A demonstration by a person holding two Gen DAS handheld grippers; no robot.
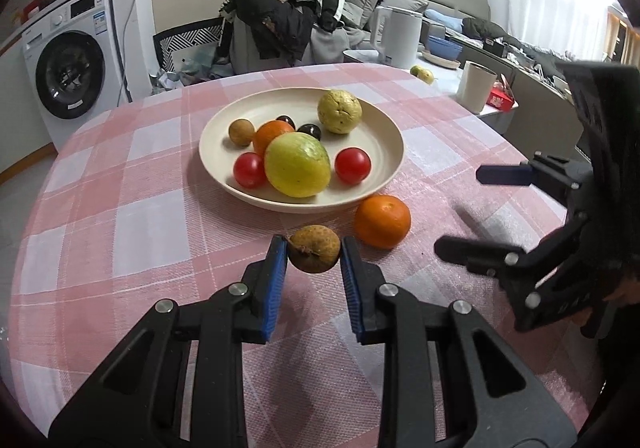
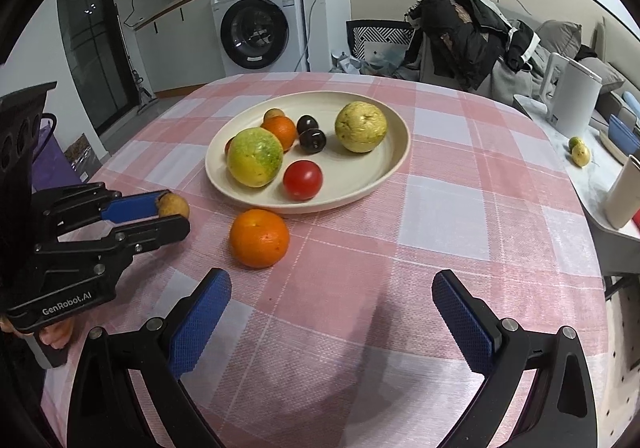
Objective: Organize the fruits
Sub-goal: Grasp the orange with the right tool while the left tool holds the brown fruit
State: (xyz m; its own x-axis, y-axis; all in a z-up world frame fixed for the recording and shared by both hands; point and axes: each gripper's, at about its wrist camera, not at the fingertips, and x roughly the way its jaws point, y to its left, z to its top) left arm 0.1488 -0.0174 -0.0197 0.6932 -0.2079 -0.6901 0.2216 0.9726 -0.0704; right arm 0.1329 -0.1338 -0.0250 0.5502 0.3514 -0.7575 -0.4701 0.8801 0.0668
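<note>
The left tongs [image 1: 314, 248] are clamped on a small brown fruit [image 1: 315, 249], one blue pad pressed to each side of it, and the fruit hangs clear of the pink checked tablecloth [image 1: 120, 248]. In the right wrist view those tongs [image 2: 172, 214] come in from nine o'clock with the brown fruit [image 2: 174, 205] at their tip.

The right tongs [image 2: 332, 312] stand wide apart with nothing between them, over bare cloth at the six o'clock edge of the table. In the left wrist view they [image 1: 460, 210] reach in from three o'clock.

An orange [image 1: 383, 221] lies on the cloth at two o'clock from the held fruit, just outside the near rim of the cream plate [image 1: 384, 124].

On the plate sit a large yellow-green fruit [image 1: 298, 164] near the front, a red tomato [image 1: 250, 170] on its nine o'clock side and another tomato [image 1: 352, 165] at three o'clock. Behind them lie a second orange [image 1: 272, 132], a second small brown fruit [image 1: 241, 132], two dark plums [image 1: 310, 131], and a pale yellow fruit [image 1: 339, 111] toward one o'clock.
</note>
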